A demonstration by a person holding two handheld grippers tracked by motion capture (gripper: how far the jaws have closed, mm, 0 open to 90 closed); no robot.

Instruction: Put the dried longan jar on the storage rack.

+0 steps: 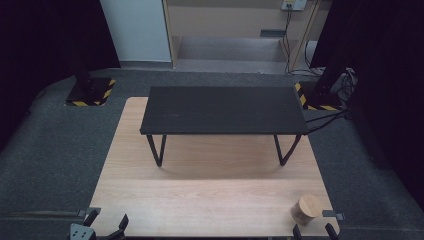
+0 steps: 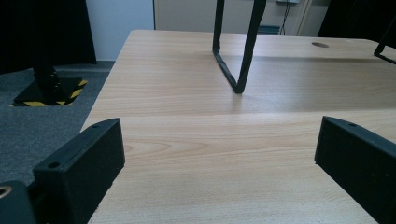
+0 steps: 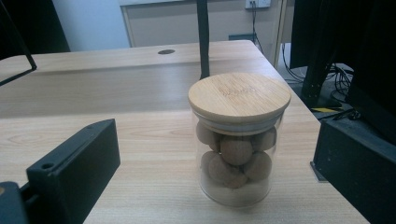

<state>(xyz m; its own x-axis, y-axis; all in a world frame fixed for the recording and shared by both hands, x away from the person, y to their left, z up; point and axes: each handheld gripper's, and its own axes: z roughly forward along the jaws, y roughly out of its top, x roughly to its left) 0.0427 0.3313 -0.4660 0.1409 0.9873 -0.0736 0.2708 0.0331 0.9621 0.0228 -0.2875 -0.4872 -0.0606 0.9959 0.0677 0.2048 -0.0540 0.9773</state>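
A clear glass jar (image 3: pixel 237 154) with a round wooden lid (image 3: pixel 239 96) stands upright near the table's front right corner; it holds several brown balls. In the high view the jar (image 1: pixel 306 208) sits just ahead of my right gripper (image 1: pixel 315 231). That right gripper (image 3: pixel 219 163) is open, its jaws wide on either side of the jar and apart from it. My left gripper (image 1: pixel 106 221) waits at the front left edge. In its own view the left gripper (image 2: pixel 219 154) is open over bare wood, nothing between the jaws.
A black shelf (image 1: pixel 222 110) on thin black legs (image 2: pixel 238 56) stands on the wooden table (image 1: pixel 200 195) toward the back. Dark carpet surrounds the table, with black stands on hazard-striped bases (image 1: pixel 90 92) and cables (image 1: pixel 330 117) behind.
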